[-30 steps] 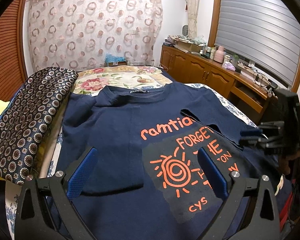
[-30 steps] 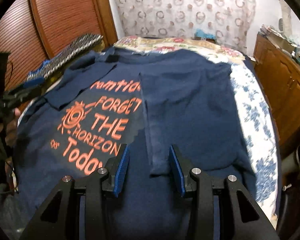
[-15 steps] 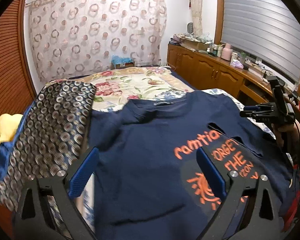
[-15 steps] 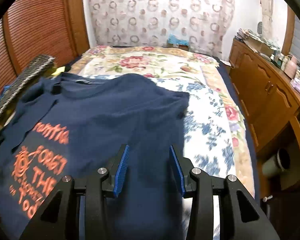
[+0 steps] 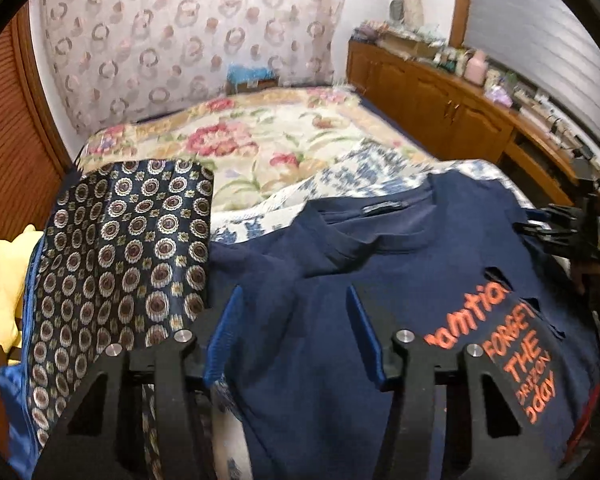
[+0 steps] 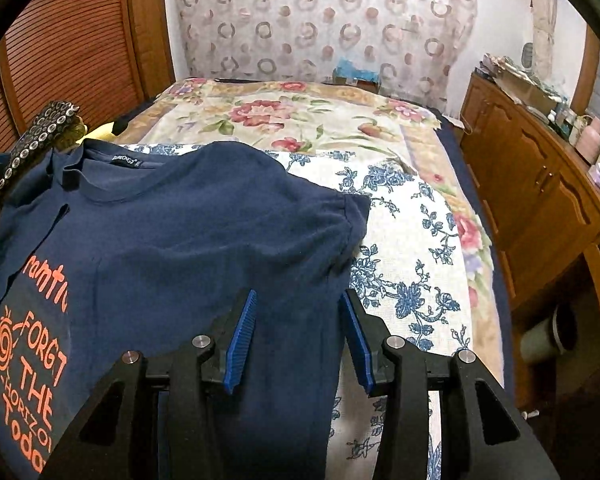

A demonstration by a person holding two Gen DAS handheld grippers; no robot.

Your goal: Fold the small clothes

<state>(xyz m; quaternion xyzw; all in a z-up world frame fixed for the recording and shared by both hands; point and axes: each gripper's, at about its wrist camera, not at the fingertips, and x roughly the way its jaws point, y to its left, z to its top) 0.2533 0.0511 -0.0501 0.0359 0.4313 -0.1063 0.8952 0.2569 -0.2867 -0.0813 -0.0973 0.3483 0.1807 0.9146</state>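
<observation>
T-shirt [image 6: 188, 248] lengthwise along bed [image 6: 412, 208], collar far end.

The left gripper [image 5: 292, 332] has just been closing its blue-padded jaws; they stand half apart over the left edge of the navy cotton T-shirt with orange print [image 5: 380, 264], not pressing it. Both grippers have moved outward, the right gripper [image 6: 300, 336] now over the shirt's right edge.

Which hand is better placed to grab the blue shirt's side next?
Left, probably. The left gripper has just been closing its jaws with the edge of the navy shirt between them, not pinched yet; the right gripper also straddles an edge but stands open.
</observation>
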